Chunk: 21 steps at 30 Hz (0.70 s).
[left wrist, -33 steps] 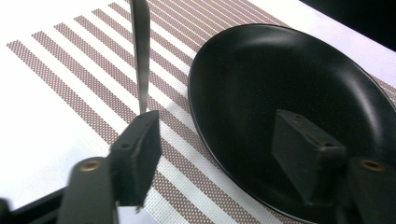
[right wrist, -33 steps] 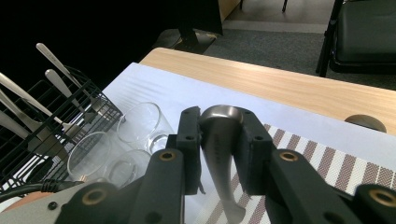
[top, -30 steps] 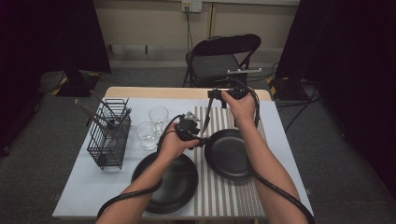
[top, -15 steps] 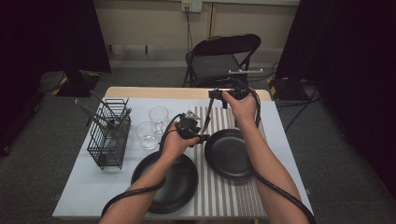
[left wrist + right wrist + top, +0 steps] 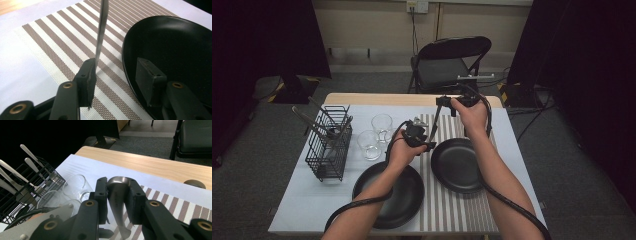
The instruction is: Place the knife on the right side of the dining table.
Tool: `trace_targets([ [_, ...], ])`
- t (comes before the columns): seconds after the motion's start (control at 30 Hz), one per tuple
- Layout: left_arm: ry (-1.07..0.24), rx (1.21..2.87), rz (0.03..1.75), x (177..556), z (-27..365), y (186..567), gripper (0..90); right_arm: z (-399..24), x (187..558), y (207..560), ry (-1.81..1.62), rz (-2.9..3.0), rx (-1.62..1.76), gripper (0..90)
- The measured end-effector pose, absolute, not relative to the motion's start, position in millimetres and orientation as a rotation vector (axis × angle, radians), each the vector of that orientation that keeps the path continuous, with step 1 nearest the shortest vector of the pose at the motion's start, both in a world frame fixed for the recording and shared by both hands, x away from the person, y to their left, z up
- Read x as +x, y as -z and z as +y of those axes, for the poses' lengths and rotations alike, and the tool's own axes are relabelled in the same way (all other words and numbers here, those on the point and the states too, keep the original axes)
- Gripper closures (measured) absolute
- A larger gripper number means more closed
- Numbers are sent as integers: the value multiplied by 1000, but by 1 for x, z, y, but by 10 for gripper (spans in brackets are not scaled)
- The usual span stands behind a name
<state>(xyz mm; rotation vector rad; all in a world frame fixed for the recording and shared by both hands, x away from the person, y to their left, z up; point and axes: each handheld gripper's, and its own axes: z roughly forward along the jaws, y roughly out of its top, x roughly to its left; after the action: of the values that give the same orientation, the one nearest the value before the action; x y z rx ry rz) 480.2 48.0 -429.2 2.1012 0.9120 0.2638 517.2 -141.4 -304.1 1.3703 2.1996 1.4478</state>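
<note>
The left gripper (image 5: 113,77) has been closing — its fingers (image 5: 87,75) half open, one pad touching the spoon handle (image 5: 101,27), the other apart, seemingly a handover. The right gripper (image 5: 117,195) clamps the spoon bowl (image 5: 117,183), holding it upright above the striped mat (image 5: 447,125) on the counter (image 5: 517,145). The left gripper view alone shows the gap — the high view cannot.

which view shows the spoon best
The right gripper view: the spoon sits close up with its bowl clamped between the right tongs. The left gripper view gives just its thin handle, resting against one pad of the left tongs, whose jaws have just been closing. In the high view it is a faint sliver.
</note>
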Motion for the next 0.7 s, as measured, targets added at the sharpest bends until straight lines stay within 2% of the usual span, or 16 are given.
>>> trace_targets([
  [0.7, -328, 2121, 933, 495, 40, 434, 557, -148, 516, 306, -1462, 2192, 1387, 737],
])
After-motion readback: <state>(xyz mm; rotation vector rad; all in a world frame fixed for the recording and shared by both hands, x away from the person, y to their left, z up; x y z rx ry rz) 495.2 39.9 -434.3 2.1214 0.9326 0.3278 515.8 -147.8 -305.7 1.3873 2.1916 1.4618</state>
